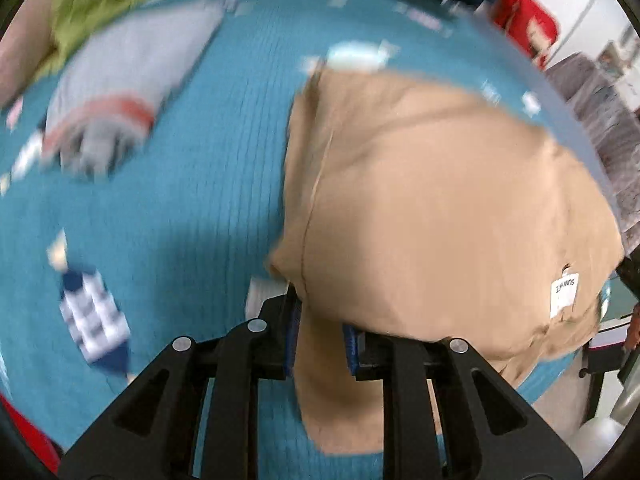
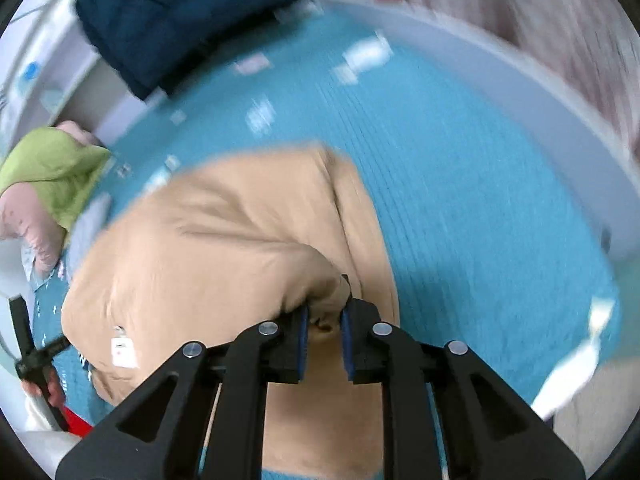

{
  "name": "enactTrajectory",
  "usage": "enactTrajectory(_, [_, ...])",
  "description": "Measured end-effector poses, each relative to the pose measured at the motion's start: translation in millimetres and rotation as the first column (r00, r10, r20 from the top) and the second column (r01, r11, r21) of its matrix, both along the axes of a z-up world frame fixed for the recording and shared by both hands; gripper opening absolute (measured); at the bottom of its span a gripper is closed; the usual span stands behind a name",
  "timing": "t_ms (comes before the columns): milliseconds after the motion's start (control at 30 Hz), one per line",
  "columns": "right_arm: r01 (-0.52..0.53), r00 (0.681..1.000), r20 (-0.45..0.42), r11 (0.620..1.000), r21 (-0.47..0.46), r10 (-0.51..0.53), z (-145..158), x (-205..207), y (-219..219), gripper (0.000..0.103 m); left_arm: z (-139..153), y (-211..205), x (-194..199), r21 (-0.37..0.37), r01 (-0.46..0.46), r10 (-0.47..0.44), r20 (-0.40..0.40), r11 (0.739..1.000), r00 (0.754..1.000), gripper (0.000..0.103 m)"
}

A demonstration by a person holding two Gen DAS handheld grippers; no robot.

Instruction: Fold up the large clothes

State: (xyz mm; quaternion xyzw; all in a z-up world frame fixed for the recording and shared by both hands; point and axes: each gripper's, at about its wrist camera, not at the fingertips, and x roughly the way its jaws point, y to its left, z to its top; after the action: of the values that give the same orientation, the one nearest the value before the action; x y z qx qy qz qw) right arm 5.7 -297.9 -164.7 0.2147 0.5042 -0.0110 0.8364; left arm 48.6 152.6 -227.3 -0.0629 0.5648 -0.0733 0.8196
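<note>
Right now you have both tools tipped steeply down over the teal bedspread (image 1: 168, 208), each nearly closed on the tan garment (image 1: 440, 208). Your left gripper (image 1: 318, 334) pinches a fold at its seamed edge; your right gripper (image 2: 324, 334) clamps a bunched corner. Between them the cloth hangs draped over the bed, beside a folded grey garment (image 1: 128, 92) and a green one (image 2: 52, 172)

White tag (image 1: 565, 290) on the tan garment (image 1: 440, 184), print too blurred to read
</note>
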Motion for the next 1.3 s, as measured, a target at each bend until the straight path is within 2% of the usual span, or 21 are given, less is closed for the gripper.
enactTrajectory(67, [0.010, 1.000, 0.001, 1.000, 0.010, -0.010, 2, -12, 0, 0.021, -4, 4, -14, 0.011, -0.015, 0.015, -0.012, 1.000, 1.000, 0.019])
enactTrajectory(167, [0.017, 1.000, 0.006, 0.998, -0.052, -0.016, 19, -26, 1, 0.028, 15, 14, -32, -0.003, -0.025, 0.025, 0.039, 1.000, 0.999, 0.020])
enactTrajectory(267, [0.027, 0.998, 0.053, 0.998, -0.062, -0.024, 44, -36, -1, 0.033, 40, 19, -45, 0.058, -0.030, 0.023, 0.108, 0.998, 0.994, 0.020])
enactTrajectory(300, [0.031, 0.997, 0.072, 0.997, -0.078, -0.025, 52, -37, -1, 0.038, 47, 19, -47, 0.069, -0.028, 0.019, 0.129, 0.997, 0.991, 0.020])
enactTrajectory(367, [0.042, 0.992, 0.123, 0.992, -0.117, -0.027, 70, -37, 2, 0.042, 60, 17, -45, 0.082, -0.021, 0.008, 0.161, 0.996, 0.987, 0.020])
enactTrajectory(467, [0.013, 0.983, 0.181, 0.993, -0.113, 0.008, 81, -26, 12, 0.042, 74, 9, -30, 0.062, -0.005, -0.008, 0.209, 0.998, 0.978, 0.020])
enactTrajectory(567, [0.014, 0.979, 0.204, 0.984, -0.178, 0.023, 76, -3, 27, 0.042, 75, -6, -2, 0.051, 0.010, -0.021, 0.240, 0.999, 0.971, 0.020])
enactTrajectory(600, [0.043, 0.978, 0.210, 0.977, -0.209, 0.002, 69, 6, 33, 0.042, 70, -12, 9, 0.045, 0.006, -0.017, 0.247, 0.999, 0.969, 0.025])
enactTrajectory(667, [0.058, 0.981, 0.194, 0.978, -0.201, -0.018, 54, 16, 37, 0.042, 52, -19, 26, 0.047, -0.022, 0.011, 0.210, 0.999, 0.978, 0.028])
enactTrajectory(700, [0.038, 0.985, 0.174, 0.985, -0.166, -0.009, 39, 22, 42, 0.042, 42, -19, 31, 0.026, -0.021, 0.016, 0.183, 0.999, 0.983, 0.028])
enactTrajectory(767, [0.038, 0.994, 0.105, 0.984, -0.173, -0.020, 10, 22, 48, 0.040, 15, -23, 32, 0.018, -0.023, 0.020, 0.110, 1.000, 0.994, 0.027])
enactTrajectory(833, [0.018, 1.000, -0.003, 0.978, -0.207, -0.019, -24, 16, 56, 0.038, -1, -28, 26, 0.073, -0.001, -0.005, 0.085, 0.997, 0.996, 0.027])
enactTrajectory(867, [0.009, 1.000, -0.010, 0.976, -0.216, -0.011, -30, 10, 59, 0.037, -4, -31, 18, 0.119, 0.017, -0.029, 0.102, 0.993, 0.994, 0.027])
enactTrajectory(967, [-0.028, 1.000, 0.002, 0.954, -0.299, 0.030, -28, -8, 67, 0.037, -5, -29, 4, 0.155, 0.033, -0.049, 0.095, 0.987, 0.994, 0.027])
enactTrajectory(1100, [0.008, 1.000, -0.017, 0.964, -0.265, -0.013, -20, -13, 53, 0.037, -2, -21, -5, 0.171, 0.038, -0.050, 0.067, 0.985, 0.996, 0.027])
enactTrajectory(1133, [0.044, 0.999, -0.012, 0.967, -0.249, -0.049, -12, -15, 49, 0.037, 1, -20, -7, 0.179, 0.029, -0.041, 0.064, 0.983, 0.997, 0.028])
enactTrajectory(1233, [0.048, 0.997, 0.073, 0.983, -0.178, -0.035, 16, -20, 58, 0.038, 25, -25, -12, 0.184, 0.026, -0.049, 0.119, 0.983, 0.992, 0.028])
enactTrajectory(1300, [-0.034, 0.994, 0.102, 0.990, -0.137, 0.048, 30, -20, 81, 0.030, 48, -38, -17, 0.137, 0.068, -0.093, 0.186, 0.988, 0.978, 0.028])
